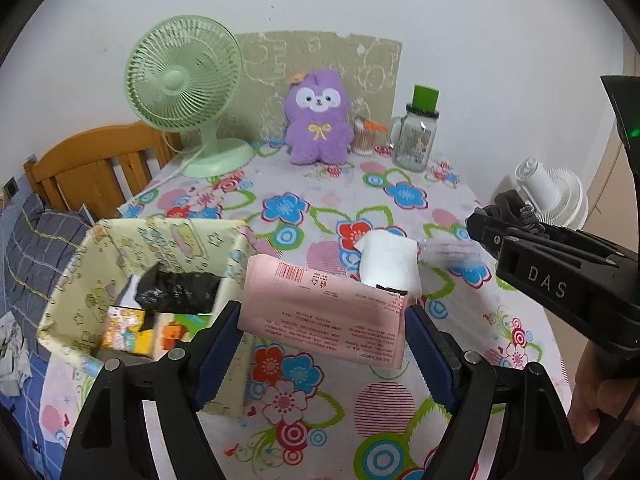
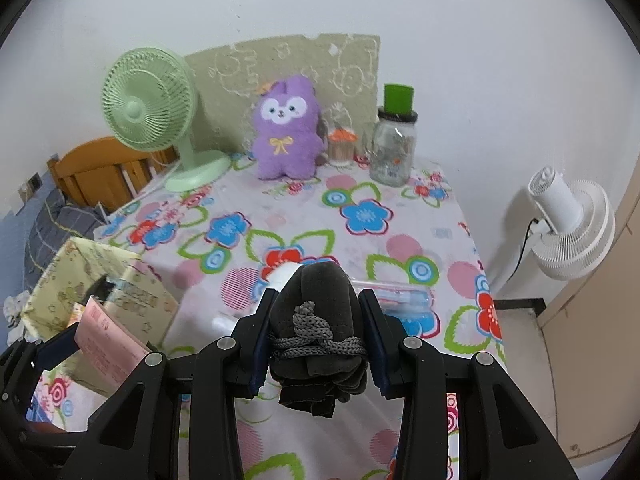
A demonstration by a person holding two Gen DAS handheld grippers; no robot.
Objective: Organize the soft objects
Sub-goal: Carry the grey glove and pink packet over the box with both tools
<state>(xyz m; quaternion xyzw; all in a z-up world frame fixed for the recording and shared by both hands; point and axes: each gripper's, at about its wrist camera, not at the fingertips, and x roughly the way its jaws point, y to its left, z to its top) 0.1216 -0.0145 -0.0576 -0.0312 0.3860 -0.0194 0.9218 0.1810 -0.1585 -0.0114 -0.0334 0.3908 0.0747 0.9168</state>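
My left gripper point(image 1: 322, 312) is shut on a pink soft pack point(image 1: 324, 312) and holds it above the table, just right of a yellow fabric bin point(image 1: 72, 280). The pack also shows in the right wrist view point(image 2: 108, 340). My right gripper point(image 2: 316, 312) is shut on a dark grey drawstring pouch point(image 2: 316, 320) above the table; the gripper shows in the left wrist view point(image 1: 480, 228) at right. A white soft item point(image 1: 388, 260) and a clear packet point(image 2: 400, 298) lie on the table between them. The bin holds a black bag point(image 1: 176, 290) and colourful boxes.
At the back of the flowered table point(image 1: 304, 208) stand a green fan point(image 1: 184, 76), a purple plush point(image 1: 318, 120), a small orange-lidded jar point(image 1: 366, 136) and a glass mug with a green lid point(image 1: 414, 140). A white fan point(image 2: 572, 224) is off the right edge; a bed lies left.
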